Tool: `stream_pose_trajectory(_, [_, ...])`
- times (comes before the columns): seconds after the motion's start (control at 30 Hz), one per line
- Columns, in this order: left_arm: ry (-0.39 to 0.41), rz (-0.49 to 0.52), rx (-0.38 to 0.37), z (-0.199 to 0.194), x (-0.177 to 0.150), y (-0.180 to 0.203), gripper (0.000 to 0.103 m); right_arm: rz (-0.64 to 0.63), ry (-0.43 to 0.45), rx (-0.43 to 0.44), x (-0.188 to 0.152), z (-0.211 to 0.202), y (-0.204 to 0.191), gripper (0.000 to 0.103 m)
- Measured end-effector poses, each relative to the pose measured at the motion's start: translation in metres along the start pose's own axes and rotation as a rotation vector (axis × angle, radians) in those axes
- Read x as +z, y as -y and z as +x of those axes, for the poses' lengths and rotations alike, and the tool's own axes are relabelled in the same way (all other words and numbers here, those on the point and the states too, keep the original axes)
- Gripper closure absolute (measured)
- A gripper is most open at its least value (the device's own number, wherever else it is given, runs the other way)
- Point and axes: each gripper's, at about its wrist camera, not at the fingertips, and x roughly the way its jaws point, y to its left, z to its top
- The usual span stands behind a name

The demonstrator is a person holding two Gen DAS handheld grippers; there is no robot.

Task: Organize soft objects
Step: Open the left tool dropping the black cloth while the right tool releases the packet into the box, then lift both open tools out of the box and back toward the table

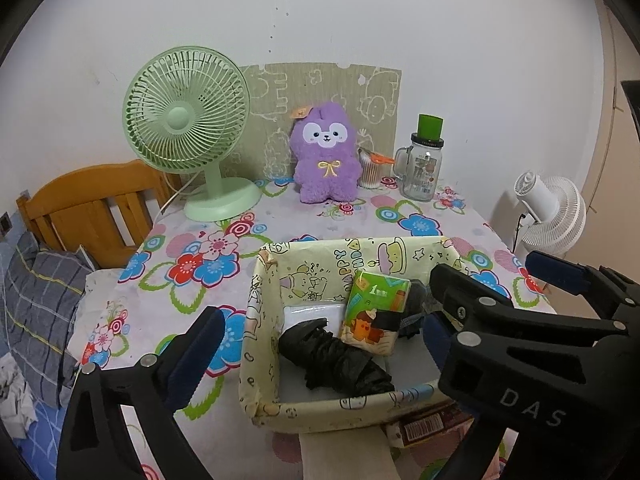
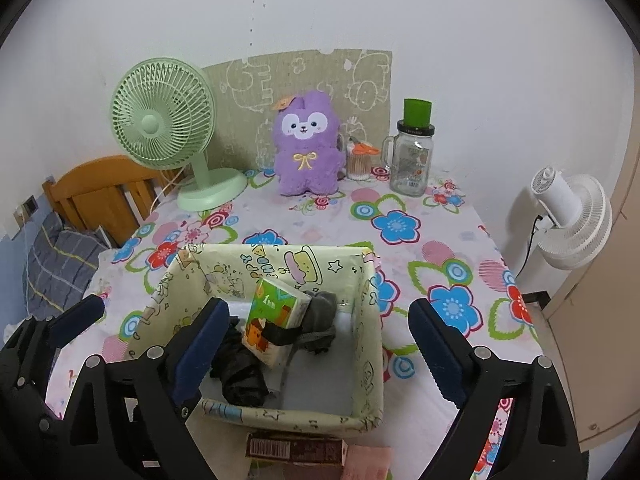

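- Left wrist view: left gripper (image 1: 324, 344) above the near part of the yellow cartoon basket (image 1: 256, 320), jaws wide apart, holding nothing; left finger (image 1: 192, 356) outside the basket wall, over the flowered tablecloth (image 1: 192, 264).
- Same view: right gripper (image 1: 488, 276) coming in from the right side, one blue-padded finger over the basket's right edge, the other further right; jaws apart, nothing between them.
- Right wrist view: right gripper (image 2: 320, 344) low over the basket (image 2: 368, 344), jaws wide open and empty; left finger (image 2: 200, 344) inside the basket, just beside the black crumpled bag (image 2: 240, 376); right finger (image 2: 436, 352) outside the right wall.
- Inside the basket: green tissue pack (image 1: 376, 312) leaning tilted, its lower corner on the black bag (image 1: 336, 360); dark grey cloth (image 2: 320, 312) just beside the pack on its right, touching it; black strap across the pack's lower part.
- Purple plush toy (image 1: 326, 156) upright at the far edge of the table, well apart from the basket, against the patterned cardboard sheet (image 1: 320, 84).
- Green desk fan (image 1: 188, 124) to the left of the plush; glass jar with green cap (image 1: 422, 168) to its right; small cup of cotton swabs (image 1: 370, 172) between plush and jar.
- Brown box with barcode (image 2: 296, 448) on the table, touching the basket's near wall.
- White fan (image 2: 572, 220) beside the table on the right; wooden bed frame (image 1: 88, 208) and checked bedding (image 1: 40, 300) on the left.
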Motion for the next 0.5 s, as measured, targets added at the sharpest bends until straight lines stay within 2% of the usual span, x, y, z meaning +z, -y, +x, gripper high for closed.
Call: stream_pose_trajectory(0.5, [0.033,0.01,0.01,-0.028,-0.007,0.008,0.0,-0.003,0.05,-0.013,-0.011,-0.036,0.001,0.008])
